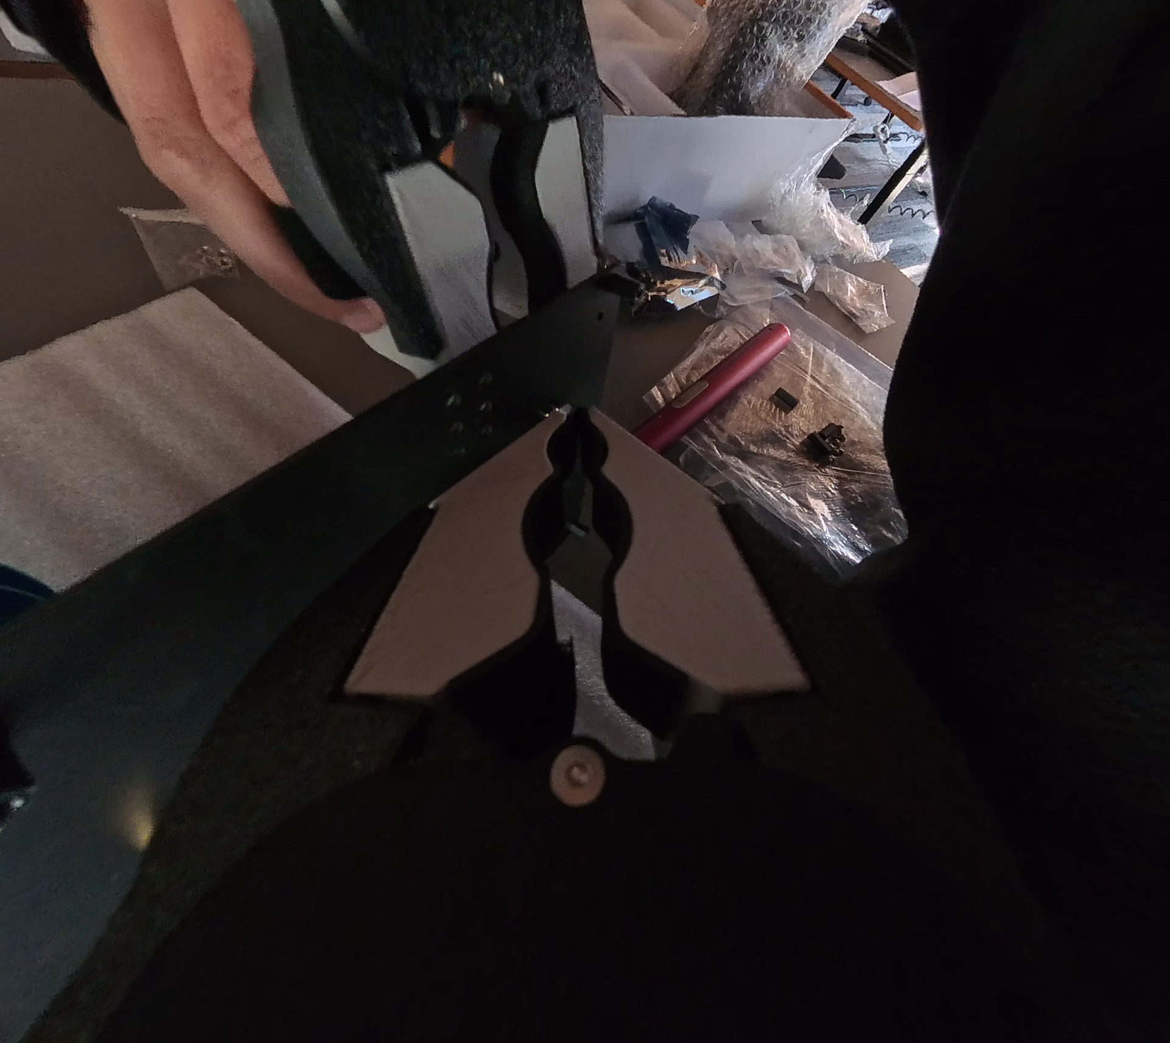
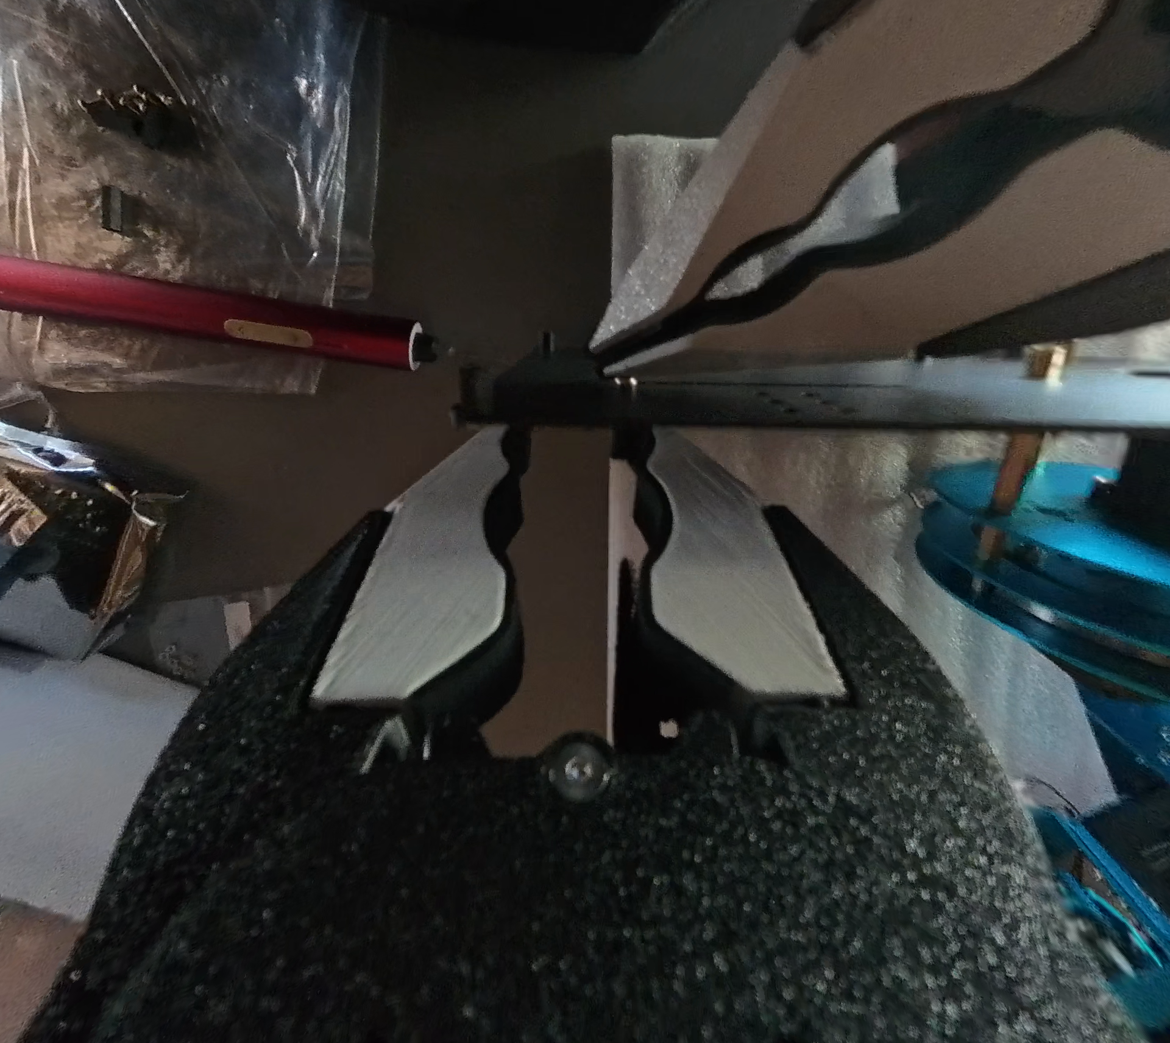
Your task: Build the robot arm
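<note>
My left gripper point(image 1: 573, 421) is shut on the edge of a flat black plate point(image 1: 380, 474) with small holes and holds it above the table. It comes in from the upper right in the right wrist view point(image 2: 601, 364), pinching the plate point(image 2: 855, 402), which is seen edge-on there. My right gripper point(image 2: 570, 433) points at the plate's narrow end from below. Its jaws stand a little apart and the tips are hidden behind the plate. In the left wrist view a hand point(image 1: 209, 126) holds the right gripper point(image 1: 516, 291), which comes down from above.
A red metal tube point(image 2: 221, 316) lies on clear plastic bags point(image 1: 791, 474) holding small black parts. White foam sheet point(image 1: 158, 411) lies at left. Blue round plates on brass posts point(image 2: 1044, 538) sit under the black plate. Foil bag point(image 2: 63, 557), white box point(image 1: 715, 164) and bubble wrap point(image 1: 760, 38) lie behind. Less than 4 cm separates the two grippers' tips.
</note>
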Available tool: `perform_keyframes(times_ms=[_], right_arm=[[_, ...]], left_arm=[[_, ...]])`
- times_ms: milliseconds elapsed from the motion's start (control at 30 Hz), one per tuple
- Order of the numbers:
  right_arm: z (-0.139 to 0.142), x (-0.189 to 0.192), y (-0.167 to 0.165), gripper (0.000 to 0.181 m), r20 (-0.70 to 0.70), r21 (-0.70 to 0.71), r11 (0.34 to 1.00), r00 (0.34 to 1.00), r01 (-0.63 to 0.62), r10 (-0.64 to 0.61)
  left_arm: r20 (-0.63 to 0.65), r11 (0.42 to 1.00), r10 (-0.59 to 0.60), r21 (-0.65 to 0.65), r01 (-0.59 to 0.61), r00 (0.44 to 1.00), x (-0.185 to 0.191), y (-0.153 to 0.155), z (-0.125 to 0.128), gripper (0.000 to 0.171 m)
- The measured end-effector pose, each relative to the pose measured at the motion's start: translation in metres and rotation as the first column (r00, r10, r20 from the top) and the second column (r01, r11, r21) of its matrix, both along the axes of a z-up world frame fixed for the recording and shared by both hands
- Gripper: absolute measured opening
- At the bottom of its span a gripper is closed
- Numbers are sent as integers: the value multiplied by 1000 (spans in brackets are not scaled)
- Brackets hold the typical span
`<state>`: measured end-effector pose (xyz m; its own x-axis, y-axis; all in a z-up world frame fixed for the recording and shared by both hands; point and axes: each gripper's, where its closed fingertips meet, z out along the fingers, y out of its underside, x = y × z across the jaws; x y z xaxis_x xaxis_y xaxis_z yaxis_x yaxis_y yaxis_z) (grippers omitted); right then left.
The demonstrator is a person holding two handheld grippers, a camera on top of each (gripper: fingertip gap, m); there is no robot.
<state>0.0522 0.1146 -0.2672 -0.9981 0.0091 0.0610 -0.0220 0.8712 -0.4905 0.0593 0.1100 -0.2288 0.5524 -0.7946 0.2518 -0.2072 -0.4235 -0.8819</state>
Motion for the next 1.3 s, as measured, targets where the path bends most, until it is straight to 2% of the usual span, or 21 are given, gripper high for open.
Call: perform_keyframes(times_ms=[133, 200, 267, 333, 467, 533, 633, 733, 800, 867, 933, 1033, 1100, 1167, 1300], right_arm=[[23, -10, 22, 27, -60, -1, 998, 997, 57, -57], [22, -1, 13, 24, -9, -38, 999, 999, 33, -33], [7, 3, -1, 34, 16, -41, 999, 1000, 14, -13], [2, 2, -5, 32, 9, -48, 999, 1000, 9, -9], [19, -7, 17, 29, -35, -44, 997, 997, 68, -69], [25, -3, 15, 23, -39, -65, 997, 998, 51, -54], [5, 2, -2, 34, -20, -48, 999, 1000, 4, -5], [-2, 0, -4, 29, 6, -51, 999, 1000, -7, 8], [4, -5, 8, 31, -20, -25, 999, 999, 24, -25], [19, -8, 16, 26, -71, -29, 999, 997, 40, -42], [25, -5, 9, 21, -67, -57, 998, 997, 18, -22], [1, 1, -4, 32, -31, -10, 1000, 999, -19, 19], [-4, 2, -5, 29, -16, -13, 1000, 1000, -24, 24], [1, 0, 2, 31, -19, -6, 1000, 1000, -5, 4], [23, -6, 17, 22, -82, -10, 1000, 996, 19, -20]], left_arm=[[6, 1000, -4, -3, 5, 1000, 0, 0, 0, 0], [7, 1000, -8, -4, 8, 1000, 0, 0, 0, 0], [13, 1000, -12, -4, 12, 1000, 0, 0, 1, 0], [10, 1000, -14, -5, 14, 1000, 1, 0, 1, 0], [5, 1000, -19, -2, 19, 1000, 1, 0, 1, 0], [6, 1000, -19, -1, 19, 1000, 1, 0, 0, 0], [19, 1000, -19, 0, 19, 1000, 1, 0, 2, 0], [11, 1000, -23, 2, 23, 1000, 1, 1, 2, 0], [8, 1000, -27, 2, 27, 1000, 1, 1, 2, 0], [12, 1000, -28, 2, 28, 1000, 1, 1, 2, 0], [14, 1000, -27, 2, 27, 1000, 1, 1, 2, 0], [17, 1000, -25, 3, 25, 1000, 1, 1, 2, 0], [14, 1000, -26, 4, 26, 1000, 1, 1, 2, 0], [12, 1000, -27, 2, 27, 1000, 1, 1, 2, 0], [17, 1000, -28, 1, 28, 999, 1, 1, 2, 0]])
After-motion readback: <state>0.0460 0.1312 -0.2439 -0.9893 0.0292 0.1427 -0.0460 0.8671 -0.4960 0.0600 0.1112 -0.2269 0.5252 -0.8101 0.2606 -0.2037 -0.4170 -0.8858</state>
